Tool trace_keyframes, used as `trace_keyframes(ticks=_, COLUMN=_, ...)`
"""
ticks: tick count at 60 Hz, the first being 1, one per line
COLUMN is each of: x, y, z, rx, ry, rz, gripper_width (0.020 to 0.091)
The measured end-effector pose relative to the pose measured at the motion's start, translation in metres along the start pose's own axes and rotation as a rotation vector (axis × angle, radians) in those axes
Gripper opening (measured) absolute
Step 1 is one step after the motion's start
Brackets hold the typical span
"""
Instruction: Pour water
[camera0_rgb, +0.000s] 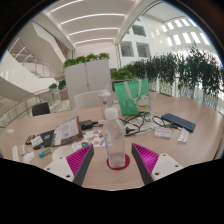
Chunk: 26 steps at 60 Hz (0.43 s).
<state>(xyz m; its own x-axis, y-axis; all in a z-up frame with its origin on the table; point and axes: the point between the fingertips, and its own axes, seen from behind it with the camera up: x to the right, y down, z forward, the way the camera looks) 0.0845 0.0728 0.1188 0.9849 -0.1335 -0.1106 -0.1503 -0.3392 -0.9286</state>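
A clear plastic water bottle (116, 140) with a white cap stands upright on a red coaster (118, 162) on the light wooden table (105, 178). It stands between my gripper's (113, 158) two fingers, whose magenta pads (79, 159) flank it with a gap on each side. The gripper is open and the bottle rests on its own.
Beyond the bottle the table holds clutter: a green bag (131, 97), a brown box (64, 130), a dark flat case (180, 122), small items and cables. A white chair back (89, 100) and green plants (180, 72) lie further off.
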Motion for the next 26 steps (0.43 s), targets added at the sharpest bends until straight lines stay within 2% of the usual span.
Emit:
trace_keyframes(ticks=13, x=-0.046, y=-0.046, z=-0.128, rx=0.059, ry=0.016, rz=-0.047, gripper_width=0.0831)
trace_keyframes(ticks=21, x=-0.08, y=-0.06, z=-0.197, rx=0.058, ry=0.031, rz=0.002, gripper_width=0.0832)
trace_keyframes(ticks=26, x=-0.095, y=-0.072, z=-0.24, rx=0.09, ry=0.059, rz=0.012, gripper_width=0.0832)
